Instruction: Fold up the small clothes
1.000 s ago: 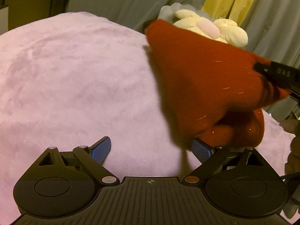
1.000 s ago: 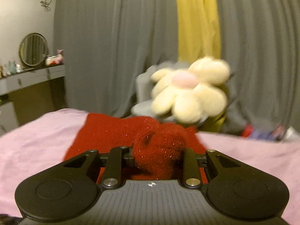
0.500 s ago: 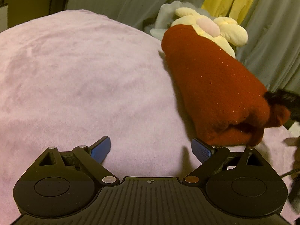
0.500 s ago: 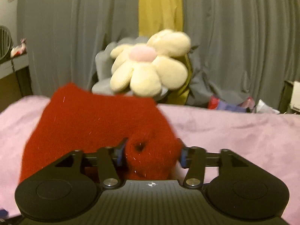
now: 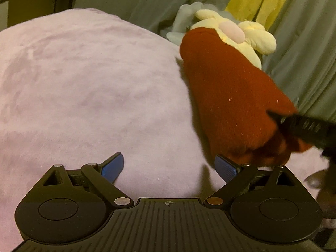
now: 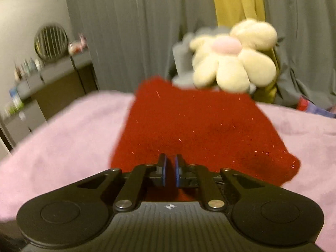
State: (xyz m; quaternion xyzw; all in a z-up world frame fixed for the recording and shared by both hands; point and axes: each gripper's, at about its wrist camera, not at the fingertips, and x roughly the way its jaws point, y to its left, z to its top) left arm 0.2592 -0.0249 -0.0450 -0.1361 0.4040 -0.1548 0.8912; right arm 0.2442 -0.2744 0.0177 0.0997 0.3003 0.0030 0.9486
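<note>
Red knit garment [image 6: 199,134] lying folded on the pink blanket [image 5: 84,88] of the bed, toward the far edge, just in front of the flower plush [image 6: 233,61].

Right wrist view: right gripper [image 6: 170,168] with pads nearly together, just closed, nothing pinched between them; tips poised over the garment's near edge, contact impossible to tell. Shows the garment as a broad flat panel with a lumpy corner at near right. Also only here: round mirror [image 6: 51,42] and small bottles on a shelf [image 6: 52,71] at far left, grey curtain [image 6: 130,31] with yellow strip [image 6: 237,0] behind. Heavy motion blur.

Left wrist view: left gripper [image 5: 168,166] spread wide, empty, over bare blanket, its right pad just beside the garment's near end. Shows the garment side-on as a thick roll-like stack, layers visible at the near end. Black, blurred arm of the right gripper crossing in from the right edge, hiding part of that end. Plush partly blocked by the garment's far end.
</note>
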